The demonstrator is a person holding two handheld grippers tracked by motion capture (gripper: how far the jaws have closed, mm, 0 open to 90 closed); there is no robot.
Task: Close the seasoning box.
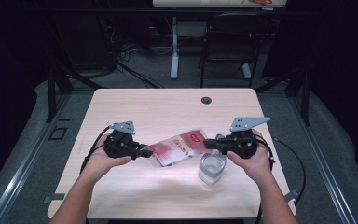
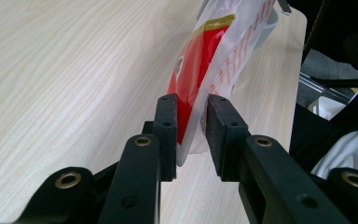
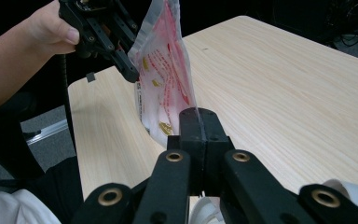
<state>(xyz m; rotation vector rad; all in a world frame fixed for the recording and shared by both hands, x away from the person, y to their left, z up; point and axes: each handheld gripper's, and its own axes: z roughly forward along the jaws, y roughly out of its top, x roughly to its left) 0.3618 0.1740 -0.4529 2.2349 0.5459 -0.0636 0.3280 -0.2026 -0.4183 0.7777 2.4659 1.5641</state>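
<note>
A red and clear plastic bag hangs stretched between my two grippers above the wooden table. My left gripper grips the bag's left end. In the left gripper view the bag runs away from the jaws and its edge sits between the pads of the gripper. My right gripper is shut on the bag's right end. The right gripper view has its jaws pressed together on a thin edge of the bag, with the left gripper clamped on the far end.
A clear glass cup stands on the table just under my right hand; its pale rim is at the bottom right of the right gripper view. A cable hole marks the table's far side. A black chair stands beyond.
</note>
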